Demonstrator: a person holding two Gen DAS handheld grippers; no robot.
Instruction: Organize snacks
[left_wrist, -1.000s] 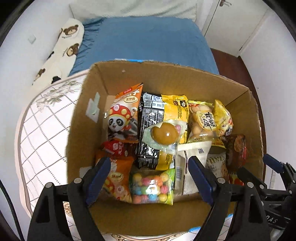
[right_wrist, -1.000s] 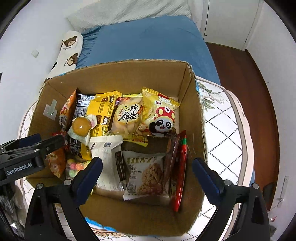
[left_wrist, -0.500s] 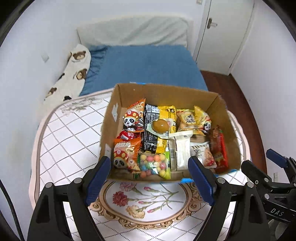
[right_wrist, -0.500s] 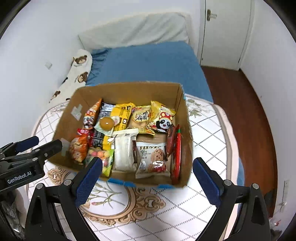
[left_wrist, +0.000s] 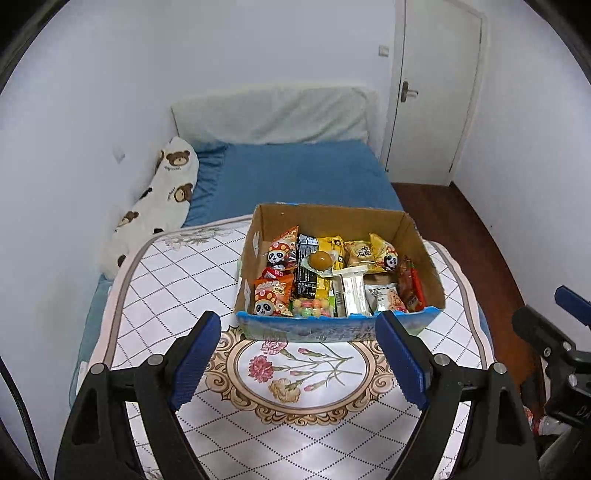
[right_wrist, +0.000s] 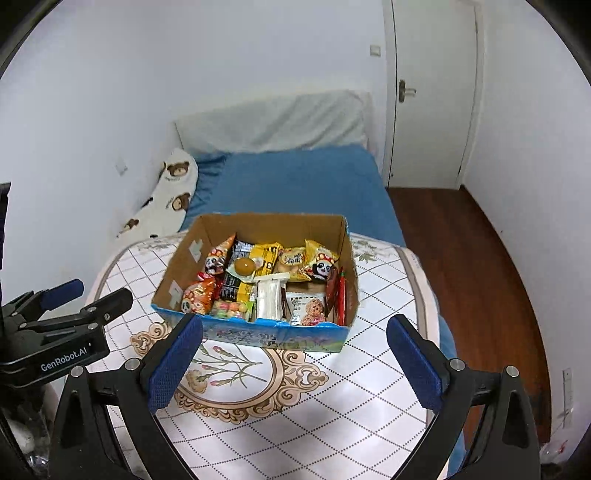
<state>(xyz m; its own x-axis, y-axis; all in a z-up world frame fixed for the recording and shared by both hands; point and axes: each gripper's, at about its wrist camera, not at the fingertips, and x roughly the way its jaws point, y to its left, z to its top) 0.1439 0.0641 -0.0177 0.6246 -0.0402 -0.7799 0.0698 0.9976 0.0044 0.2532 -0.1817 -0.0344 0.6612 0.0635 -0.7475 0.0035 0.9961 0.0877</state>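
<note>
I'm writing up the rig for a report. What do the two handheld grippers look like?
Both match: the left gripper and right gripper have black angular frames with triangular cut-outs and silver screw heads. Each jaw carries a blue textured pad. The right wrist view shows white "GenRobot.AI" lettering on the left gripper's body, and a black cable runs along the left wrist view's edge. No sleeves show.

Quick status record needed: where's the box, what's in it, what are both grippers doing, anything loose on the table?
box: cardboard box, open top, on the patterned table
contents: snack packets, among them panda bags, candy balls, a cookie pack
left gripper: open, empty, short of the box
right gripper: open, empty, short of the box
loose snacks on table: none visible
behind table: blue bed, bear pillow
</note>
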